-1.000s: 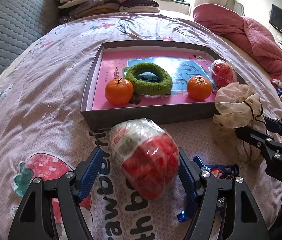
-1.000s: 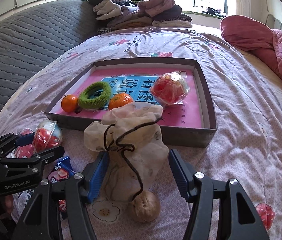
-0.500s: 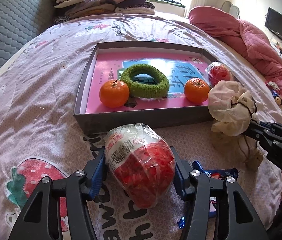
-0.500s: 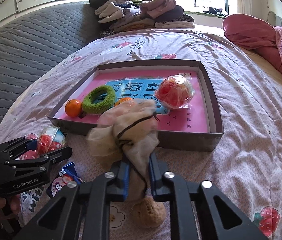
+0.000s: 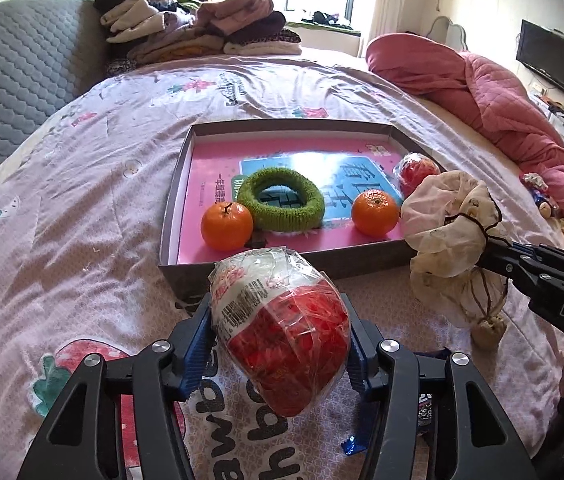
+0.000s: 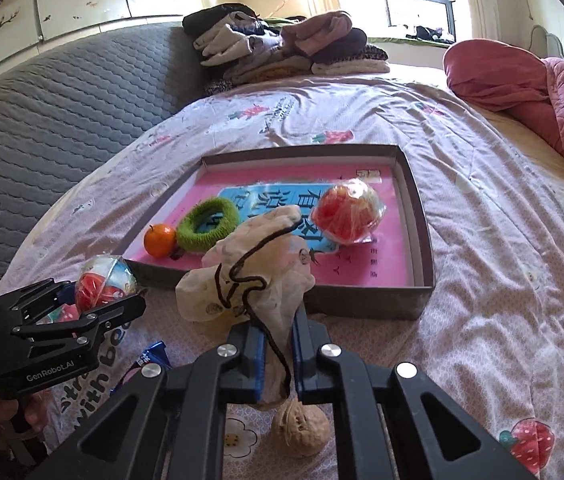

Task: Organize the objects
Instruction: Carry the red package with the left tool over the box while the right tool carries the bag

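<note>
Left gripper (image 5: 280, 344): my blue pads clamp the wrapped red snack ball (image 5: 282, 332), lifted above the bedspread (image 5: 82, 200).
Right gripper (image 5: 494, 252): at the view's right edge, pinching the cream drawstring pouch (image 5: 450, 220).
Tray (image 5: 170, 208): just beyond my ball; two oranges (image 5: 227, 226) near its front wall, green ring (image 5: 281, 200) between them, another wrapped ball (image 5: 418, 170) at its right wall.

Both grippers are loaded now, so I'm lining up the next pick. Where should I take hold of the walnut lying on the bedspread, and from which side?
Grip the walnut across its rounded middle, coming straight down from above. It lies on the bedspread right under the right gripper, which is shut on the cloth pouch, whose dark cord hangs just above it, so come in clear of the cord.
</note>
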